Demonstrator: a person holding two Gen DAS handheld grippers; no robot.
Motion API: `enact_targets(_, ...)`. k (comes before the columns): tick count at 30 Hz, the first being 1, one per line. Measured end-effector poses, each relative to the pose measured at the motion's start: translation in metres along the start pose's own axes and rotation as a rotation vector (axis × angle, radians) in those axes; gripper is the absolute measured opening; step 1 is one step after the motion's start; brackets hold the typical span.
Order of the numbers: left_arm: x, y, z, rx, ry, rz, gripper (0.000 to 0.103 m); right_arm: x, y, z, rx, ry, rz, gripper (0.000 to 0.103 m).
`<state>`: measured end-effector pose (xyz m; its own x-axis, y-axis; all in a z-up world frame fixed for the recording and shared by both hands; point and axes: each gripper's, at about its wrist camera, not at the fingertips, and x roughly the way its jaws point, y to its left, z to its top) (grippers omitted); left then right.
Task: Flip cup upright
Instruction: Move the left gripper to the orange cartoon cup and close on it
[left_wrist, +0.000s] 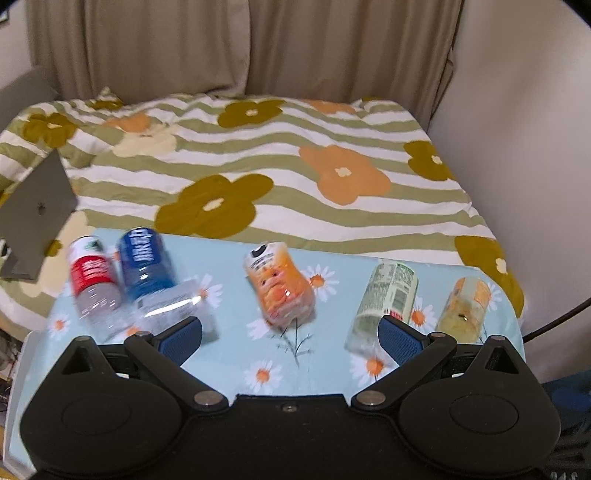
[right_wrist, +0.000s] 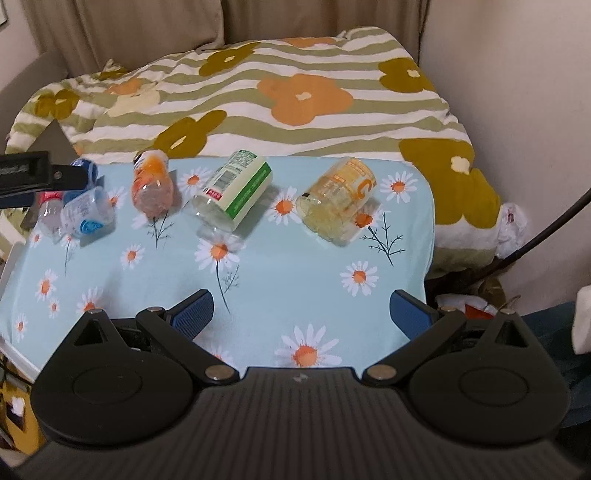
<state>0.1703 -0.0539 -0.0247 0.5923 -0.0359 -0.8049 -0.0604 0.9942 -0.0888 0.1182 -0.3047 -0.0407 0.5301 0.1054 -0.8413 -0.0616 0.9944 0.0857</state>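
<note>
Both tongs hang spread and empty over a daisy-print table. The right tongs (right_wrist: 301, 314) face the row of containers lying on their sides; the left tongs (left_wrist: 290, 332), blurred in their own view, hover low with the row just ahead. From the right view, the yellow cup (right_wrist: 338, 201) lies tipped at about one o'clock, its label end pointing away and up to the right, well apart from the pads. At twelve o'clock rests a green-label jar (right_wrist: 236, 192), then an orange bottle (right_wrist: 153, 188) at eleven and a blue-label bottle (right_wrist: 86, 210) at ten, beside the dark tip of the other tool. A flowered quilt (right_wrist: 306, 96) fills the background.

Which container is meant cannot be told for certain; the yellow cup looks likeliest. To right it well, the right tongs should probably straddle its round wall across the middle, close gently on the thin plastic, lift clear of the tablecloth (right_wrist: 280, 273), then rotate before setting down.
</note>
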Motion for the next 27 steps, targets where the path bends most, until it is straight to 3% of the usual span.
enact_targets(11,0.100,0.008,0.041,-0.081,0.152,-0.045,0.102,0.051,-0.007,0.021,0.130,0.087,-0.046,0.103)
enact_targets(24,0.158,0.011,0.043,-0.056,0.246,-0.013,0.093,0.090,0.003,0.028,0.176,0.178,-0.059,0.103)
enact_targets(27,0.164,0.010,0.042,-0.036,0.261,-0.007,0.075,0.093,0.004,0.031,0.175,0.183,-0.061,0.103)
